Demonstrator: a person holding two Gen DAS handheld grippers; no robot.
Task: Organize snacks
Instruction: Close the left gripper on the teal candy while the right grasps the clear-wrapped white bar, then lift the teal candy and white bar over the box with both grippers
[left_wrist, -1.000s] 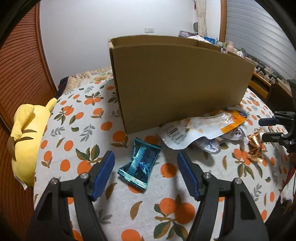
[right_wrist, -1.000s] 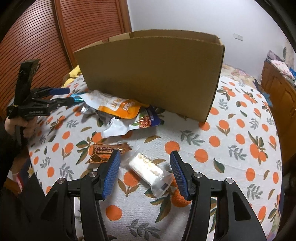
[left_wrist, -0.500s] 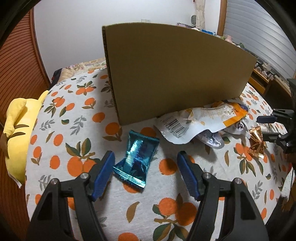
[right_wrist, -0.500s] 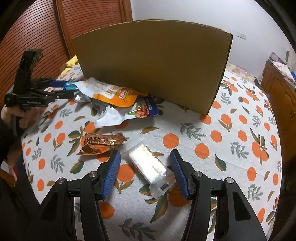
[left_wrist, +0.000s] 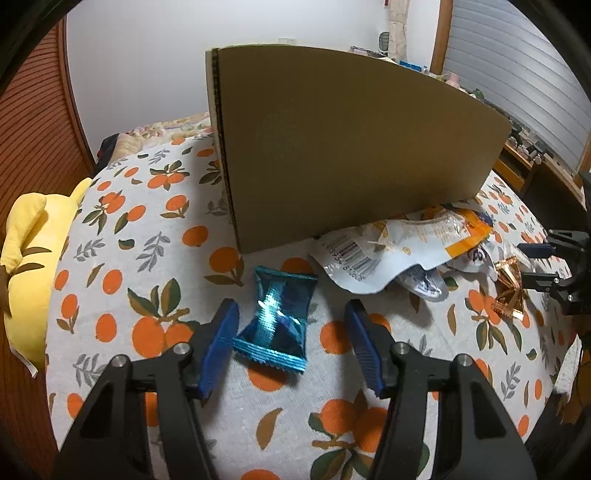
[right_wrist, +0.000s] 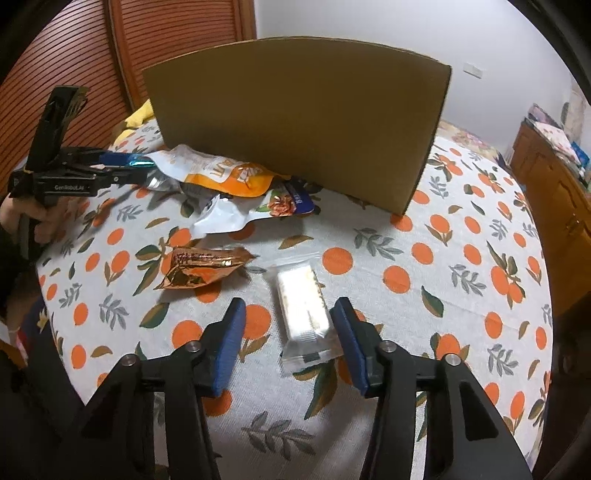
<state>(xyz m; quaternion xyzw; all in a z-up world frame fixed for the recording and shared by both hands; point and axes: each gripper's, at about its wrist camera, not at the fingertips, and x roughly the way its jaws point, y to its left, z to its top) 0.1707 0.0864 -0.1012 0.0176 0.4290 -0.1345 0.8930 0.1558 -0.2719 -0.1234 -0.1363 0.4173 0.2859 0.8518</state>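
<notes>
A shiny teal snack packet (left_wrist: 277, 317) lies on the orange-print tablecloth between the open jaws of my left gripper (left_wrist: 291, 345), nearer the left finger. A clear-wrapped white snack bar (right_wrist: 303, 309) lies between the open jaws of my right gripper (right_wrist: 288, 345), nearer the right finger. A tall cardboard box (left_wrist: 351, 158) stands behind; its inside is hidden. A white and orange pouch (left_wrist: 402, 251) with other bags lies at its foot. A copper foil packet (right_wrist: 201, 266) lies left of the bar.
A yellow plush toy (left_wrist: 26, 266) lies at the table's left edge. The right gripper shows at the far right of the left wrist view (left_wrist: 546, 267). A wooden cabinet (right_wrist: 554, 192) stands to the right. Slatted wooden doors (right_wrist: 155, 40) stand behind.
Both grippers have lowered and moved forward, so the teal packet and the white bar now lie further between their jaws. Both stay open.
</notes>
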